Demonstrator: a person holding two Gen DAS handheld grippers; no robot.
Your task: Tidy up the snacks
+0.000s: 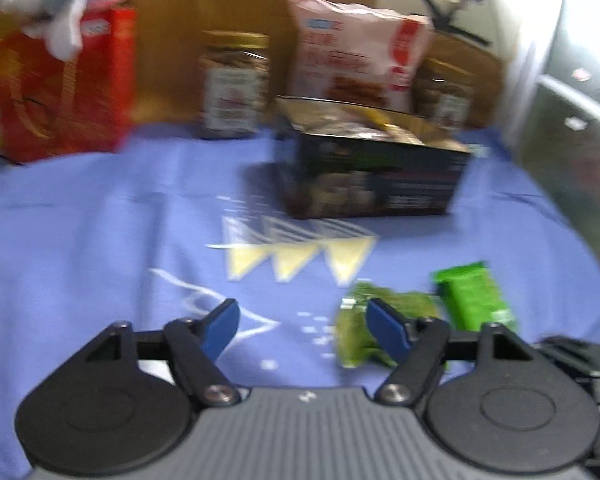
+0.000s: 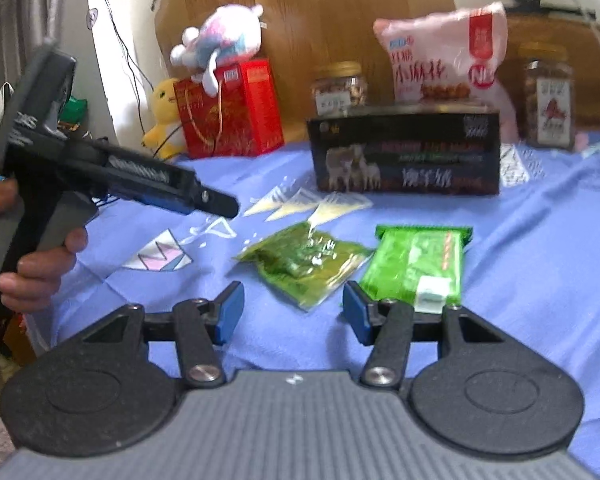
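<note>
Two green snack packets lie on the blue cloth: a shiny crinkled packet and, to its right, a flat bright green packet. Behind them stands a dark open-topped box with snacks inside. My right gripper is open just short of the shiny packet, nothing between its fingers. My left gripper, held by a hand, is open above the cloth, left of the packets; its right finger overlaps the shiny packet in the blurred left wrist view.
Along the wooden back wall stand a pink snack bag, two jars, a red gift box topped by a plush toy, and a yellow plush. The cloth's edge drops off at left.
</note>
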